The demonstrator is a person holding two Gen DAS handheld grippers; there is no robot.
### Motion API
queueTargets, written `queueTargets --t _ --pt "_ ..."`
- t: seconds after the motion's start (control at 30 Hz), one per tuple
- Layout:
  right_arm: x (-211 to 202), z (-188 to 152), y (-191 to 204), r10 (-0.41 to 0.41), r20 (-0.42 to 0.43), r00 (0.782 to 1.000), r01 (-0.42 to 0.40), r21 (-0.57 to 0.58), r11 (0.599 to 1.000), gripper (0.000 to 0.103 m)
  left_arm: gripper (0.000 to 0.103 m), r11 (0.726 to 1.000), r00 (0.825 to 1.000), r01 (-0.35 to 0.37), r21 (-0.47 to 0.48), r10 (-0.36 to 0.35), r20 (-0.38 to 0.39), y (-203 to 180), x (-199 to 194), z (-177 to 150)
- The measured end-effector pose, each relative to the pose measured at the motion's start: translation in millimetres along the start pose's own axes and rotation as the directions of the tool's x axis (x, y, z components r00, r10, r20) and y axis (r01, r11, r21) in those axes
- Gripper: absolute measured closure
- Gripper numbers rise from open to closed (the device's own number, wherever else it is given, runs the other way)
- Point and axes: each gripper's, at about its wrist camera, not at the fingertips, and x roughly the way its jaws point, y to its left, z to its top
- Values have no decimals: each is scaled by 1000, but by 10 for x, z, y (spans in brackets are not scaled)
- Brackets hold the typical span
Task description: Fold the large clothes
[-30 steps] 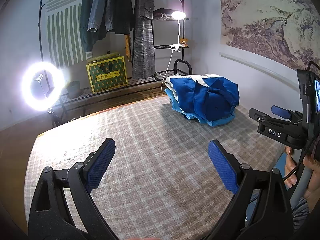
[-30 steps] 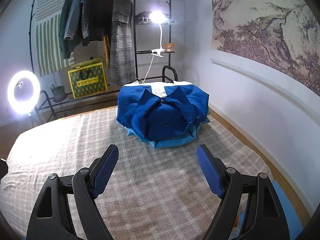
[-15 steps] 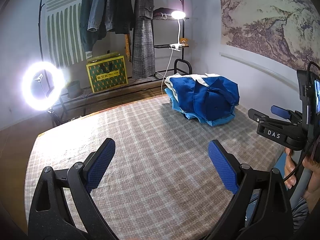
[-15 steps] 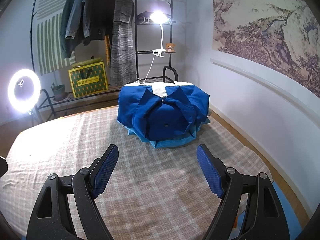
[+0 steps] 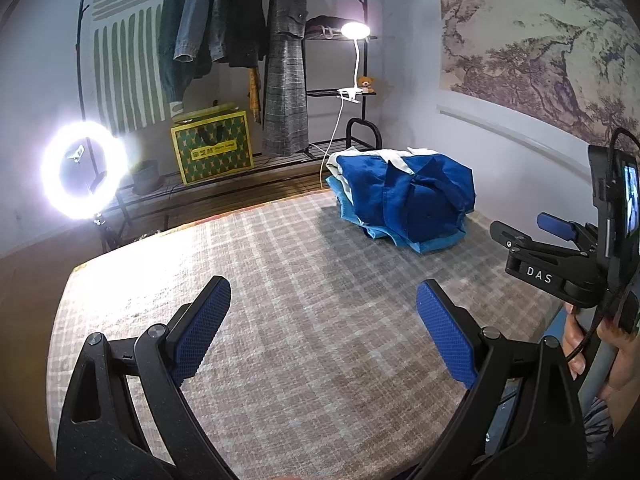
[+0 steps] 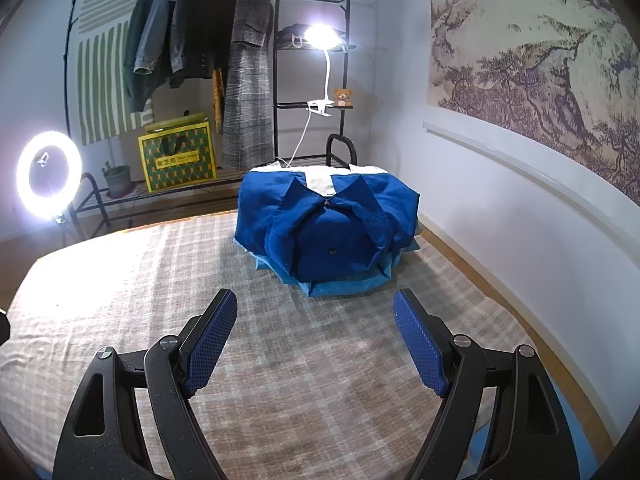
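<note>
Nothing has moved: both claws, left (image 5: 323, 326) and right (image 6: 315, 330), stay wide, empty.

My hand (image 5: 600, 344) on the right claw (image 5: 536, 236) is cut off by the picture's edge. The small screen (image 5: 631, 200) above it is too small to read. The lower garments under the folded blue jacket (image 6: 328, 224) are mostly hidden, only their edges show.

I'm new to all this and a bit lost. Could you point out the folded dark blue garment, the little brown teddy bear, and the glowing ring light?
Folded dark blue garment (image 6: 328, 236): right wrist view, front of top fold.
Little brown teddy bear (image 6: 342, 97): right wrist view, its body, on the shelf.
Glowing ring light (image 5: 84, 170): left wrist view, its dark centre.
</note>
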Motion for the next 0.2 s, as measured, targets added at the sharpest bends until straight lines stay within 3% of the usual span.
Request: queueTargets --t 0.2 --pt "16 -1 -4 5 -5 1000 -5 2 1000 23 7 1000 1000 -29 10 29 4 15 33 21"
